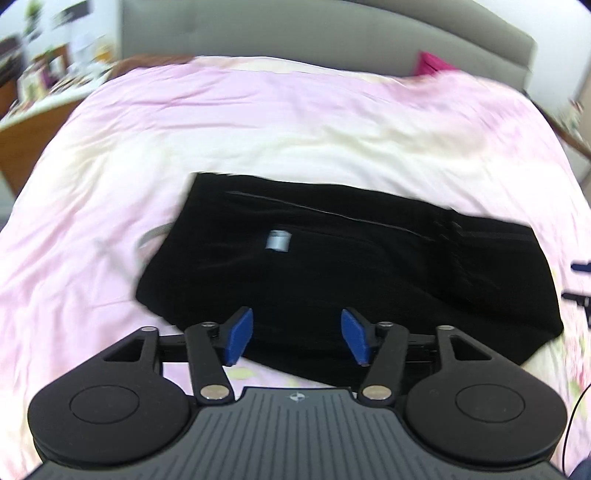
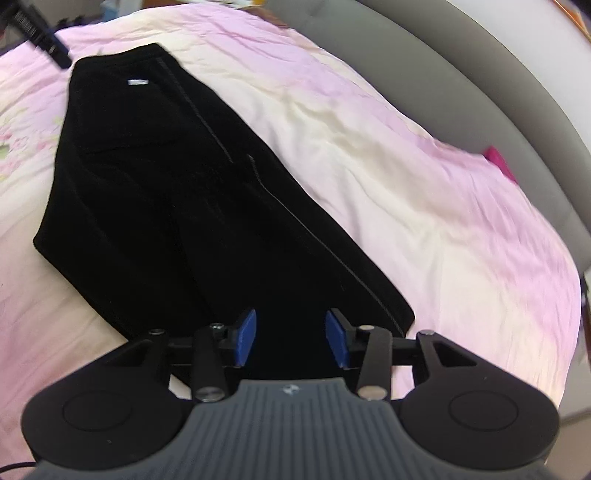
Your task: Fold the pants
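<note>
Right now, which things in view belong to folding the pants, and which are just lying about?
Belongs:
black pants with a white label, folded lengthwise
left gripper, open
right gripper, open

Lying about:
pink and cream bedspread
magenta cloth near the grey headboard

pink bedspread (image 1: 258, 110), grey headboard (image 1: 295, 33), wooden desk (image 1: 33, 122)

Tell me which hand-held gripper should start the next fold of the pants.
Probably right. The right hand-held gripper is open directly over the narrow leg end of the black pants. The left hand-held gripper, also open, faces the broad waist part.
</note>
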Demonstrator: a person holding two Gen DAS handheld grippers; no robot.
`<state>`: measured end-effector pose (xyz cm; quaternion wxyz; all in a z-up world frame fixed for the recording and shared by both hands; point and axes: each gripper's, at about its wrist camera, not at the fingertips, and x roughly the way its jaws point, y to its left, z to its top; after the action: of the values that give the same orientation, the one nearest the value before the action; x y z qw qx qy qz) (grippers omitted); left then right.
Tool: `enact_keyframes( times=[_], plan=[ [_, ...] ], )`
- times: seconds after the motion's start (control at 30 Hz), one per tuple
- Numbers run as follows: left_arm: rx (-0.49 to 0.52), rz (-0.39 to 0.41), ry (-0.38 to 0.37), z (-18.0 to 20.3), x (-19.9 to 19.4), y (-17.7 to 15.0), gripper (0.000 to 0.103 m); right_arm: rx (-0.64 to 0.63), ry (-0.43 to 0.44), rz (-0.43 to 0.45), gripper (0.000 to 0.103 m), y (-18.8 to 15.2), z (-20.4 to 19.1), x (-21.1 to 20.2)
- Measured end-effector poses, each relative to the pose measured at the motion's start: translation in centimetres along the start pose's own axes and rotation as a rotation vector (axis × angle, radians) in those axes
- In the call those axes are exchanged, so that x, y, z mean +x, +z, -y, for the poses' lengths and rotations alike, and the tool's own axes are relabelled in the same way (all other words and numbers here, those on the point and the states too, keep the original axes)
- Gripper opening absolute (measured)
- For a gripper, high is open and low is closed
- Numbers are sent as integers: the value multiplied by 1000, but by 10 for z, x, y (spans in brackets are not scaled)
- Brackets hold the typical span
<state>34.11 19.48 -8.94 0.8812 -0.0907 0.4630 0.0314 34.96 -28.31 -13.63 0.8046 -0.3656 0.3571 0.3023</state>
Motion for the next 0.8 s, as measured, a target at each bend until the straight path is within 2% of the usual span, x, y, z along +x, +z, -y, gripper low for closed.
enact_keyframes(
  times=[0.07, 0.13, 0.27, 0.47, 0.57, 0.67, 0.8],
  plan=[
    [-26, 15, 11, -23, -1, 3, 69, -72, 20, 3, 40, 14, -6, 7],
    [-39, 28, 31, -46, 0, 8, 77, -139, 37, 0, 41, 24, -10, 19],
    [-57, 43, 45, -88, 11, 24, 80, -235, 88, -5, 41, 46, -19, 43],
    [-75, -54, -54, -133, 57, 48, 82, -260, 183, -27, 39, 76, -18, 88],
    [-116, -70, -103, -148, 82, 57, 82, -261, 212, -49, 39, 88, -17, 113],
    [-157, -120, -187, -160, 108, 64, 83, -269, 235, -70, 38, 97, -16, 136],
    [-162, -179, -213, -168, 144, 72, 85, -292, 292, -112, 37, 105, -19, 161]
  ],
)
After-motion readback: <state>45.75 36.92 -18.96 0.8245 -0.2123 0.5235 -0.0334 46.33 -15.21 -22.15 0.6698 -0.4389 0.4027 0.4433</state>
